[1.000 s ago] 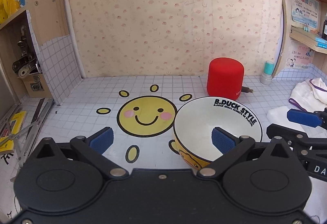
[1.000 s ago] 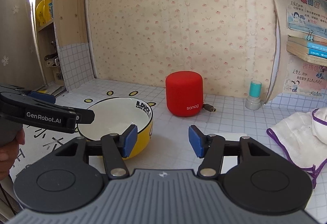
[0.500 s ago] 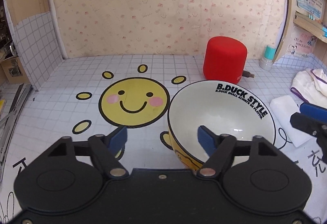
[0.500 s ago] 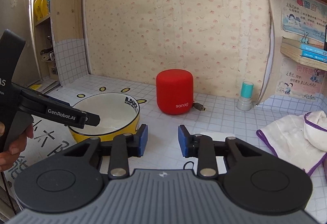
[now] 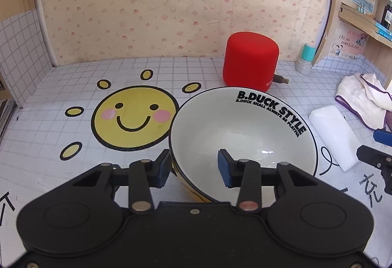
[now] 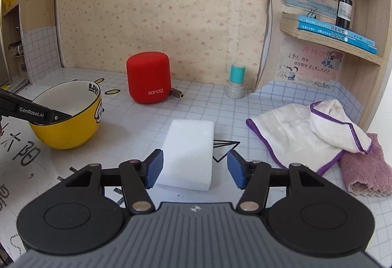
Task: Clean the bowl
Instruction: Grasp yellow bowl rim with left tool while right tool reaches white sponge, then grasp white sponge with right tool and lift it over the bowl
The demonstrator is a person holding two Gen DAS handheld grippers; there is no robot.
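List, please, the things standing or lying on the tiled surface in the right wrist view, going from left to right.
Yellow bowl → red speaker → white sponge block → teal-capped stamp → white cloth with purple edge → pink towel.

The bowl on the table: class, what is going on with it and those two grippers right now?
A person works two handheld grippers. The left gripper straddles the near rim of the yellow B.Duck bowl, one finger outside and one inside, jaws closing on the wall. The right gripper is opening around the white sponge block, which lies on the tiled tabletop between its fingers, not yet gripped. No wiping has started.
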